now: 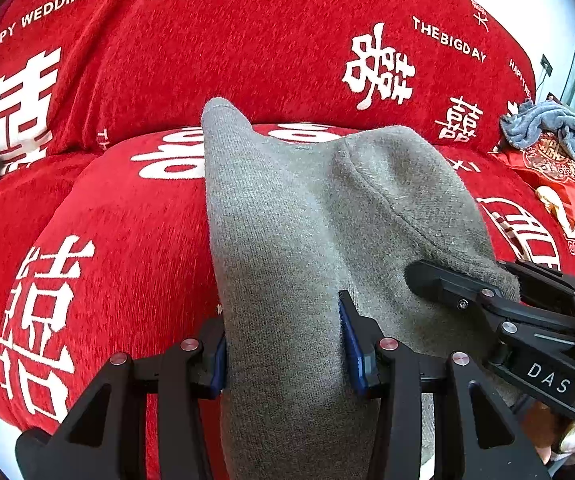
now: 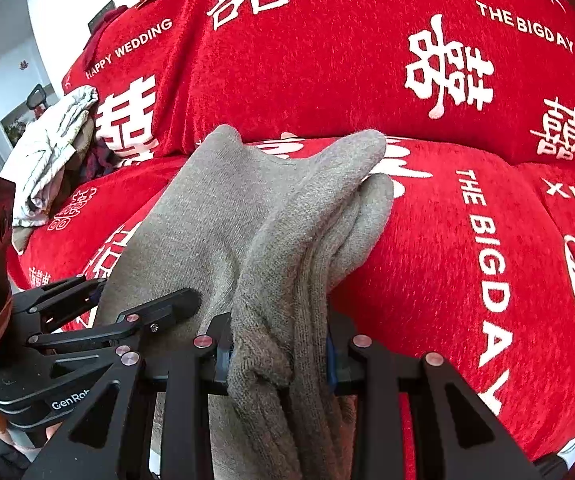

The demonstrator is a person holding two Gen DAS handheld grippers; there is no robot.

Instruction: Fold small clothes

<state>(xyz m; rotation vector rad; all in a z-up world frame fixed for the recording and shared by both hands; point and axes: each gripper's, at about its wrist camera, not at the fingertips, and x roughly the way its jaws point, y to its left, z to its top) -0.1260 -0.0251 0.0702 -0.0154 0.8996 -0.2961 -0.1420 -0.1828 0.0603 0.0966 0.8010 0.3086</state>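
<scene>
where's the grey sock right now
The grey sock sits centre frame in both wrist views, held over the red sofa cover, one end in the left gripper, the bunched end in the right gripper.

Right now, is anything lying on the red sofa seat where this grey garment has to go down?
Nothing visible. The seat ahead of the grey garment is bare; the blue-grey cloth and white cloth sit off at the sides.

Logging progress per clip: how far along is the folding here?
Done: nothing folded is in view. In hand: a grey garment, gripped by the left gripper and right gripper, hangs bunched over the red sofa. Left: folding it, then the pale clothes and blue-grey cloth lying crumpled.
</scene>
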